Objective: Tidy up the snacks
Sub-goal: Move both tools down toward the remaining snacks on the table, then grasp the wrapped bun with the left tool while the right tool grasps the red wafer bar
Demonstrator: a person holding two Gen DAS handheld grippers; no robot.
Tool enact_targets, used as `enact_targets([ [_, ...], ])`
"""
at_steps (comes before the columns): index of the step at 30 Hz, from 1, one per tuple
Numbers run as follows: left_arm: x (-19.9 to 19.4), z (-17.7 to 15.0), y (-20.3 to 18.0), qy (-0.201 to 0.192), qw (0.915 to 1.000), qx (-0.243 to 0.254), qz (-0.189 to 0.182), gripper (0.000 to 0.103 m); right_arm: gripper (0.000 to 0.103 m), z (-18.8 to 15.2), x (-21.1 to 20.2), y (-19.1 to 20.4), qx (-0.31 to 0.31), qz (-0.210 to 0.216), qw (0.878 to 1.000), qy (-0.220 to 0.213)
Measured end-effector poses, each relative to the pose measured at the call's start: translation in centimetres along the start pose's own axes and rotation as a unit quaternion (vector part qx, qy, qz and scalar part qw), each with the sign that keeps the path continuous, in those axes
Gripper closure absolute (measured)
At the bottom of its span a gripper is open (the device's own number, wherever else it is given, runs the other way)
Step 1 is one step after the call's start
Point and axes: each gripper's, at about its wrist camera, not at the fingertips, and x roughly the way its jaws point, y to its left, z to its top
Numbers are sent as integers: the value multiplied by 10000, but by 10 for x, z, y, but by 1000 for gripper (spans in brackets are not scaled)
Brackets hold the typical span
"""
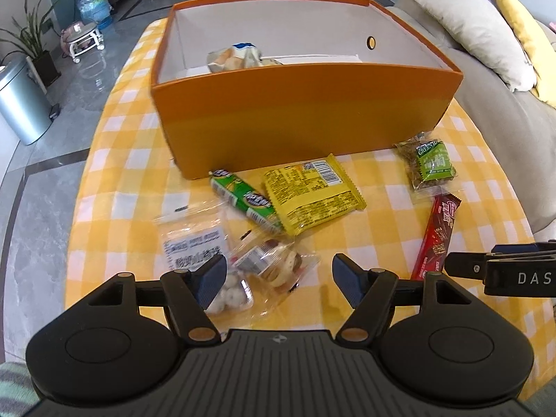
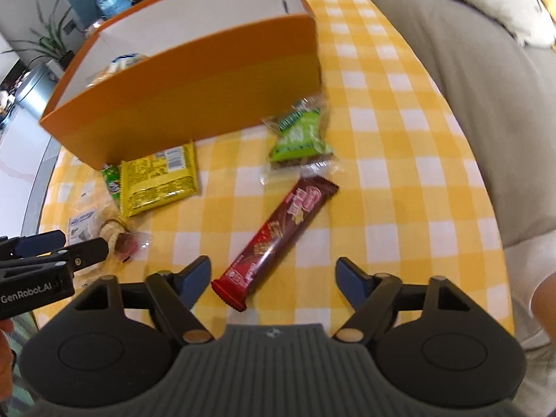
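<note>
An open orange box (image 1: 305,118) stands on the yellow checked tablecloth (image 1: 382,229) and holds one bagged snack (image 1: 236,56). In front of it lie a green biscuit pack (image 1: 245,199), a yellow packet (image 1: 312,193), a green nut packet (image 1: 431,163), a dark red bar (image 1: 438,236) and two clear packets (image 1: 274,264), (image 1: 198,239). My left gripper (image 1: 278,279) is open just above the nearer clear packet. My right gripper (image 2: 272,279) is open around the near end of the red bar (image 2: 274,239). The box (image 2: 194,97) also shows in the right wrist view.
A grey sofa (image 1: 504,114) with cream and yellow cushions runs along the right of the table. A metal bin (image 1: 21,104), plants and a water bottle (image 1: 93,3) stand on the floor at the left. The right gripper's side (image 1: 504,271) enters the left wrist view.
</note>
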Motion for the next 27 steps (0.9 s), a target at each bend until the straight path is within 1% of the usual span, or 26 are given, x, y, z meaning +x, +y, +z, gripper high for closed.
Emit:
enact_targets([
  [6, 11, 1, -9, -20, 9997, 188, 159, 24, 31, 4, 10, -8, 318, 77, 9994, 123],
  [8, 13, 1, -10, -33, 9995, 248, 204, 27, 34, 7, 13, -8, 421, 106, 9989, 147],
  [11, 17, 1, -12, 0, 9990, 350, 289, 27, 35, 12, 20, -7, 563, 136, 9981, 198],
  [14, 22, -1, -13, 49, 9985, 430, 348, 25, 39, 15, 27, -5, 611, 102, 9978, 238],
  [17, 23, -1, -13, 40, 9983, 460, 354, 22, 40, 16, 32, -2, 610, 67, 9977, 275],
  [19, 25, -2, -17, 68, 9974, 604, 399, 21, 40, 16, 35, -1, 602, 60, 9977, 305],
  [20, 25, -2, -19, 84, 9967, 684, 432, 21, 43, 16, 38, 0, 589, 49, 9977, 325],
  [22, 26, -3, -23, 162, 9951, 824, 520, 21, 45, 16, 39, 2, 521, 13, 9982, 286],
  [23, 27, -4, -25, 222, 9938, 902, 610, 22, 45, 16, 40, 4, 469, -9, 9984, 301],
  [25, 29, -5, -30, 324, 9909, 1072, 746, 31, 48, 16, 41, 7, 388, -70, 9988, 280],
  [26, 30, -6, -31, 366, 9900, 1124, 764, 36, 51, 16, 41, 8, 361, -117, 9989, 269],
  [27, 31, -6, -32, 460, 9900, 1129, 716, 50, 54, 16, 41, 9, 327, -168, 9990, 260],
])
